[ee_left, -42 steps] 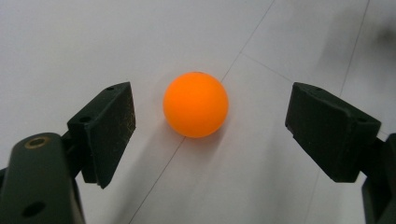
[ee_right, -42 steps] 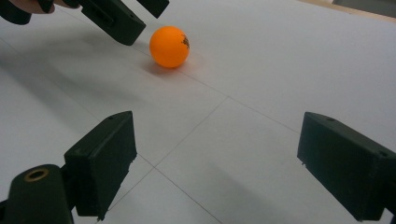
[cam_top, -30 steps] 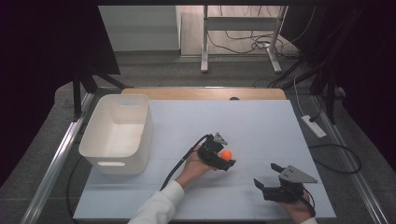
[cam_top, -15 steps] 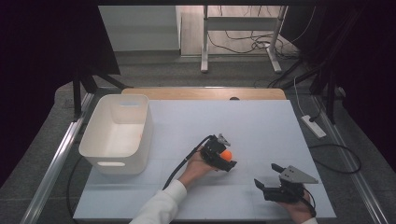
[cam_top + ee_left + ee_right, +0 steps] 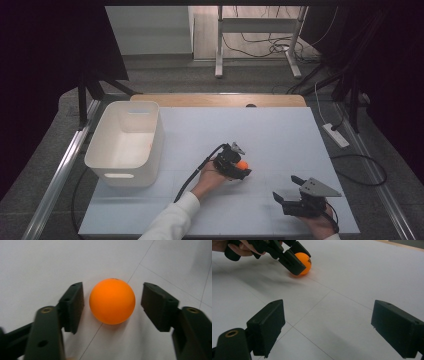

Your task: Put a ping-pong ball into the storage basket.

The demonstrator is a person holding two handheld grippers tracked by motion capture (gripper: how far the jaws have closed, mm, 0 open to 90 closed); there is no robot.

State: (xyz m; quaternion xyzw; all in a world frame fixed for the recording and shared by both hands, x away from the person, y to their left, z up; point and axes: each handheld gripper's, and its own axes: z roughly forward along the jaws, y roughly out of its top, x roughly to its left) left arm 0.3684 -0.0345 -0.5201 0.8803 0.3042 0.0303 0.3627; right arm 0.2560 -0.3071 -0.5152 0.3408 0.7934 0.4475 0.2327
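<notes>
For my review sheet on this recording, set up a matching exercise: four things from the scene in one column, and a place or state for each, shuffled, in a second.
Things:
1. orange ball
2. white bin
3. left claw
4. right claw

Places or states:
A. stands at the left of the table, nothing visible in it
B. jaws wide apart over bare table, nothing between them
C. lies on the table between two black pads
D. jaws have just been closing, small gaps to the ball still show

Pairs: 1-C, 2-A, 3-D, 4-B
</notes>
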